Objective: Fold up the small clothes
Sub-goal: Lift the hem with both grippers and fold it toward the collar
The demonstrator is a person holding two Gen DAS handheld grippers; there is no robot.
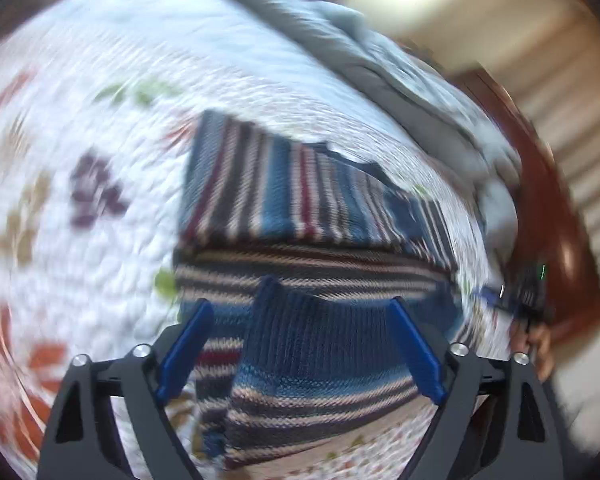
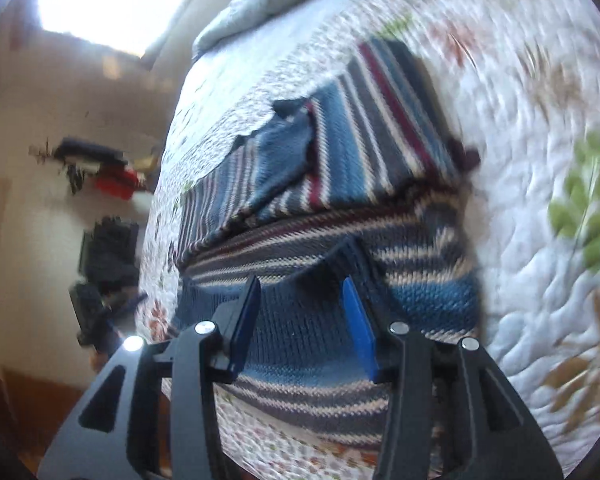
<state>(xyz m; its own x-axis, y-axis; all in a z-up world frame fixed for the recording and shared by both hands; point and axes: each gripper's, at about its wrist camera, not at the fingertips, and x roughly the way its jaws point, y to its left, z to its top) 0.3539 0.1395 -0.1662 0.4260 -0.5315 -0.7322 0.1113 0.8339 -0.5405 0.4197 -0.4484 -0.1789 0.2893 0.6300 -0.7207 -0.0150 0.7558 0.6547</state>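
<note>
Striped knit sweater [image 1: 300, 208] lies folded on the floral quilt [image 1: 80, 260] of the bed. We hold our left gripper [image 1: 300, 344] just above its near blue hem, jaws spread wide; our right gripper [image 2: 304, 320] hovers there too, jaws parted, pinching nothing.

A quilted floral bedspread [image 1: 112, 60] carries the folded striped knit garment [image 1: 284, 196] and, seemingly, a grey blanket [image 1: 364, 48].
</note>
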